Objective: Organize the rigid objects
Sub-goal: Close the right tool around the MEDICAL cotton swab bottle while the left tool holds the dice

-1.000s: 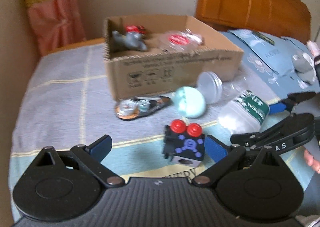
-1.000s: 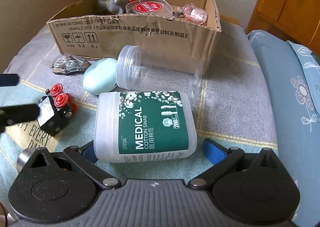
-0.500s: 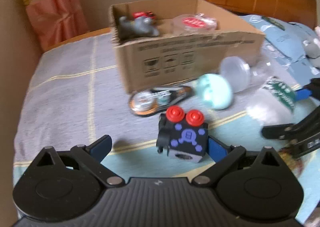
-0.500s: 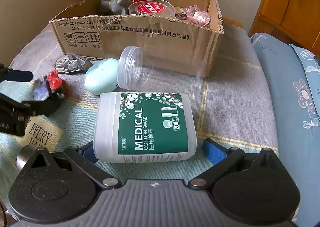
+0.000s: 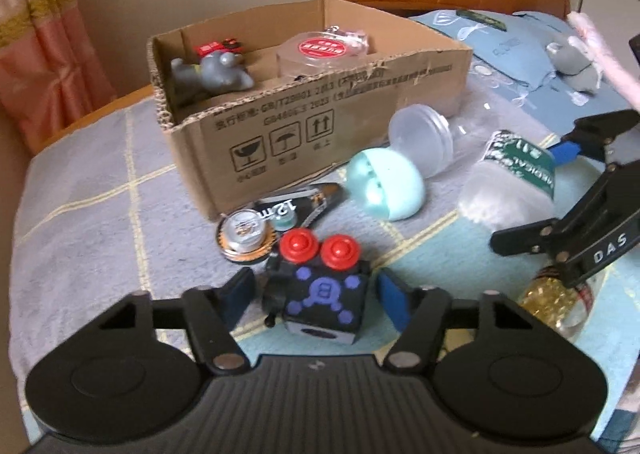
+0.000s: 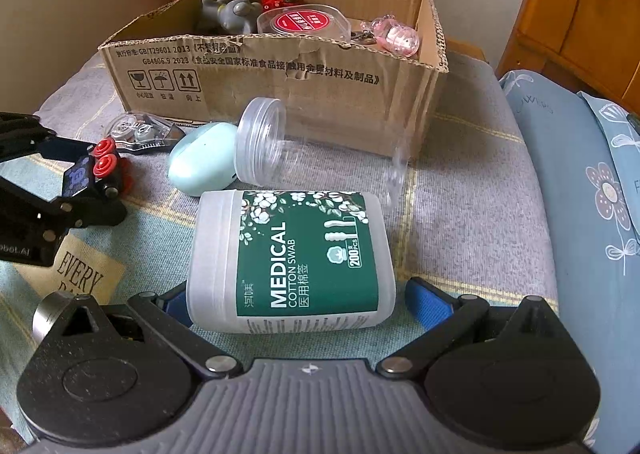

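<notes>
A black fidget cube (image 5: pixel 320 294) with two red buttons sits between the fingers of my left gripper (image 5: pixel 316 294); the jaws stand close on both sides with small gaps still showing. It also shows in the right wrist view (image 6: pixel 94 174). A cotton swab jar (image 6: pixel 292 258) with a green label lies on its side between the open fingers of my right gripper (image 6: pixel 296 302); the left pad touches it, the right pad stands apart. The cardboard box (image 5: pixel 320 126) stands behind, holding a grey toy, a red car and a round tub.
On the bedspread in front of the box lie a clear empty jar (image 6: pixel 276 142), a mint egg-shaped case (image 5: pixel 384 186), a tape dispenser pack (image 5: pixel 276 214) and a glitter jar (image 5: pixel 560 302). Blue pillows (image 6: pixel 580 182) lie to the right, a wooden headboard behind.
My left gripper has moved forward around the fidget cube and its jaws have narrowed toward it. The right gripper has stayed around the cotton swab jar.
</notes>
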`<control>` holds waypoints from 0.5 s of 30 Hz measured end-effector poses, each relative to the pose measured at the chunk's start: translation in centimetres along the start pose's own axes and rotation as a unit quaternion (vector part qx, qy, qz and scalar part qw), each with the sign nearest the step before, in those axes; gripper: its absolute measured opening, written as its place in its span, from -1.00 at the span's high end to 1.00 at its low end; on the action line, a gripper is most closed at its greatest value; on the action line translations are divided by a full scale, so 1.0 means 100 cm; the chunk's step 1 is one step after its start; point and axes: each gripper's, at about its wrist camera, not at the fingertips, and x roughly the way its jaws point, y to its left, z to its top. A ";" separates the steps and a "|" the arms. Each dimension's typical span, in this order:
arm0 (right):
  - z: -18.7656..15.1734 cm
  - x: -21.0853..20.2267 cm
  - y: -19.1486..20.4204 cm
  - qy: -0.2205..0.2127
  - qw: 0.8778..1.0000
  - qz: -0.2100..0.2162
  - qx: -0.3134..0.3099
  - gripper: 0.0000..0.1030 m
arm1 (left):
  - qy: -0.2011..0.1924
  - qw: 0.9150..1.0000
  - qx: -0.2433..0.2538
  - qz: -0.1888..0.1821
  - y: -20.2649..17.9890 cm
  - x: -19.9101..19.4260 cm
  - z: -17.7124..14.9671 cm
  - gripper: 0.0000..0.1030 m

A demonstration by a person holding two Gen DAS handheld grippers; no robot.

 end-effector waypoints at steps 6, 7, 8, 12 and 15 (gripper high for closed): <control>0.001 0.001 0.001 -0.003 1.000 0.000 -0.002 -1.00 | 0.001 1.000 -0.020 0.014 0.000 -0.009 -0.009 -0.05; 0.001 0.001 0.001 -0.002 1.000 0.001 -0.003 -1.00 | 0.002 1.000 -0.025 0.017 0.002 -0.012 -0.012 -0.05; 0.002 0.001 0.001 0.000 1.000 0.002 -0.004 -1.00 | 0.003 0.999 -0.030 0.019 0.005 -0.012 -0.014 -0.05; 0.008 0.004 0.002 0.010 1.000 0.003 -0.006 -1.00 | 0.011 0.998 -0.045 0.034 0.011 -0.021 -0.023 -0.05; 0.015 0.008 0.004 0.023 1.000 0.004 -0.008 -1.00 | 0.014 0.998 -0.051 0.040 0.017 -0.025 -0.028 -0.05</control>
